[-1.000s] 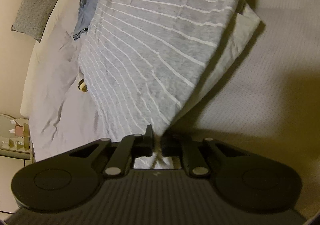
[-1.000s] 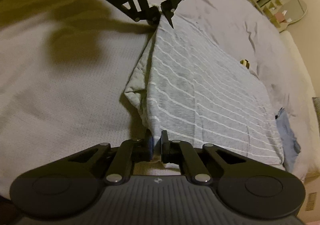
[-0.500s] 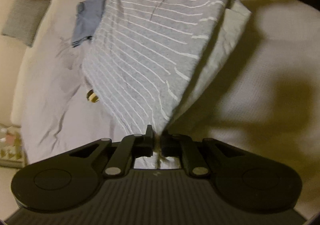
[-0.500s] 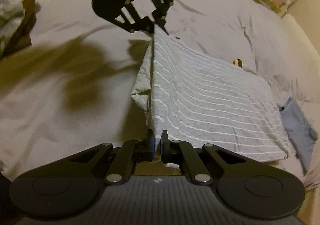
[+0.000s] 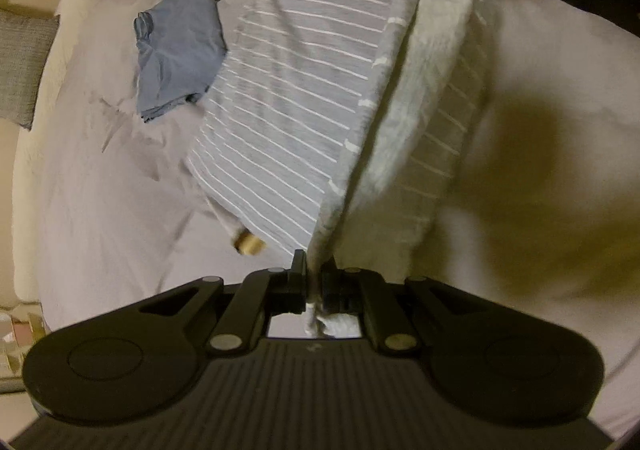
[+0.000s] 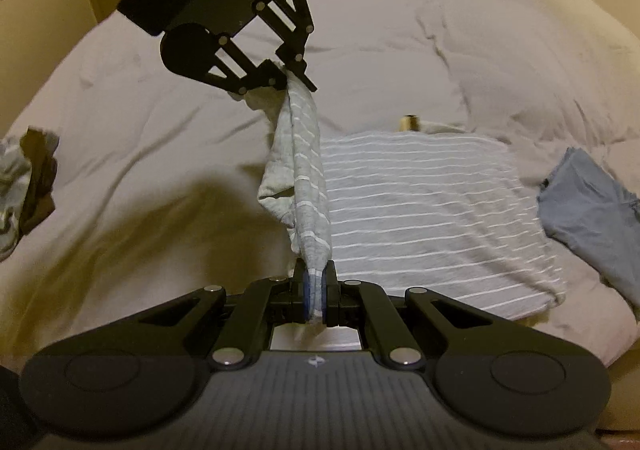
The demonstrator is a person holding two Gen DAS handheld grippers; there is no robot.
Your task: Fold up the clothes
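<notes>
Right wrist view, closest thing first: the right tongs [image 6: 316, 296] are pinched tight on one end of the raised edge of the grey striped shirt [image 6: 420, 209], fabric squeezed between the blue pads. Follow that edge up and away and you hit the left tongs [image 6: 294, 75], also clamped on the cloth at the other end. So one side of the shirt hangs stretched between the two, lifted off the bed [image 6: 140, 117], while the rest of it lies flat on the bedding.

Left wrist view backs this up: left tongs [image 5: 314, 282] closed on a bunched bit of shirt [image 5: 288, 101], with the lifted flap showing its paler underside.

Further out there's a blue folded garment [image 6: 592, 209] just beside the shirt, a small tan thing [image 6: 408, 123] peeking out at its far edge (can't tell what it is), and a crumpled pile [image 6: 24, 185] off to the left.

Looks to me like mid-fold, carrying one side over. Next bit needs both ends swung across together, kept taut and level, then laid onto the flat part so the edges line up before letting go.
</notes>
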